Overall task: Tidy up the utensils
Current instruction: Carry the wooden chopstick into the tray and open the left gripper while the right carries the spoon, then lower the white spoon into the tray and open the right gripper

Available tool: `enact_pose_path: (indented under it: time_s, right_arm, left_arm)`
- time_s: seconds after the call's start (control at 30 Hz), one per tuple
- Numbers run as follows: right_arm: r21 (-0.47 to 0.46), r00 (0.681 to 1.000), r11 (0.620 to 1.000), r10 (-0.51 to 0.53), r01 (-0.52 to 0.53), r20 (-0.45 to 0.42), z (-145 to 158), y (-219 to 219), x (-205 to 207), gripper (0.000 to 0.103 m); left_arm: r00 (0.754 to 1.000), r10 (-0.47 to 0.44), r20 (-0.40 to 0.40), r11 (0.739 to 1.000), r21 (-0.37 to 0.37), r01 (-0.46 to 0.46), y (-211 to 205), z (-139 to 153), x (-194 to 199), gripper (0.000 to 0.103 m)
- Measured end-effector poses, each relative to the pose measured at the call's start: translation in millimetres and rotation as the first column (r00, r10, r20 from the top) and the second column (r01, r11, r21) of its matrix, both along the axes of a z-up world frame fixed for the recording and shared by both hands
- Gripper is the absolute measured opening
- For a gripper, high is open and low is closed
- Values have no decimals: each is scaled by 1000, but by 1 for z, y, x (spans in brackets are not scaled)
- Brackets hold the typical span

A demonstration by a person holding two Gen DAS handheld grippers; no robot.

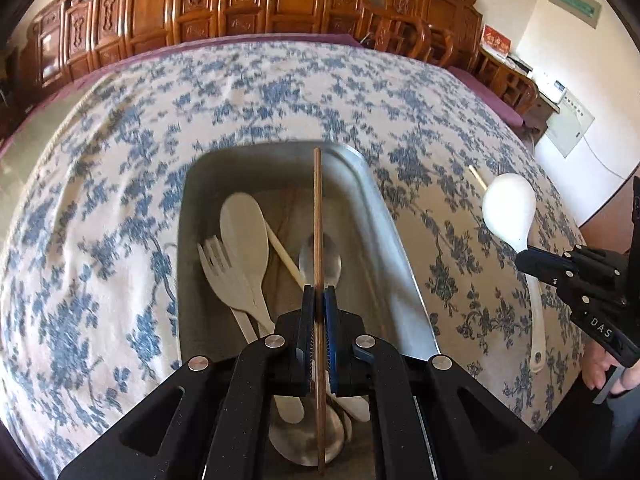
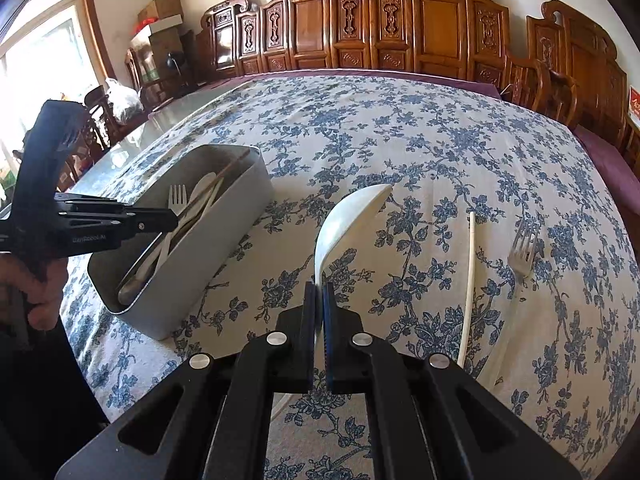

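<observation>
L gripper [image 1: 319, 304] jaws clenched on chopstick [image 1: 317, 216] over tin [image 2: 256, 184]: light, stiff, slick. R gripper [image 2: 319, 300] jaws pinch ladle [image 2: 344, 220] neck; I'd grip nearer bowl. Fork [image 2: 522, 256] at 2 o'clock on bench.

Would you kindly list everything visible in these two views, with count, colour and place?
Metal box: one, grey, on the tablecloth, left side in the right wrist view.
Wooden fork: one, pale, in the box.
Wooden spoon: one, pale, in the box beside the fork.
Metal spoon: one, silver, in the box.
Light chopstick: one, pale, in the box.
Brown chopstick: one, held over the box.
White ladle: one, held above the cloth.
White chopstick: one, on the cloth.
Metal fork: one, silver, on the cloth, far right.
Tablecloth: one, white with blue flowers.
Carved chairs: several, brown, behind the table.
Left gripper: shut on the brown chopstick.
Right gripper: shut on the ladle.
</observation>
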State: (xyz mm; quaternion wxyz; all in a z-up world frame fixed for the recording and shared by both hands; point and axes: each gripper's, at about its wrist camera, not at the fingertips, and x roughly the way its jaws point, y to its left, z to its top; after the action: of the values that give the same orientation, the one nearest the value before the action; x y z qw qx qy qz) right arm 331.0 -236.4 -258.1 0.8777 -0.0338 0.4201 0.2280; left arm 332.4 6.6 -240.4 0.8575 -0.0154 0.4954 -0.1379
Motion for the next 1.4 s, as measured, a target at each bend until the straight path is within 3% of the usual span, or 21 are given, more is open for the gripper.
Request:
enact_pose_path:
  time_s: [0.4,0.67,1.07,1.4]
  right_arm:
    - [-23,999,999,-25,24,-24,-8,4,3,5]
    - [-20,1000,1000,-18,18,4,12,19,6,5]
    - [59,991,990,122,-126,62,49,113,19,5]
    - [73,985,983,168,-166,-22,17,162,30,5]
  left_arm:
    - [999,28,47,1000,11,-28,8,16,-5,4]
    - [993,62,98,997,36,-66,29,32,-7,5]
    - [982,130,138,990,42,-137,63,46,-5,5]
    - [973,165,163,984,36,-173,75,55,-7,5]
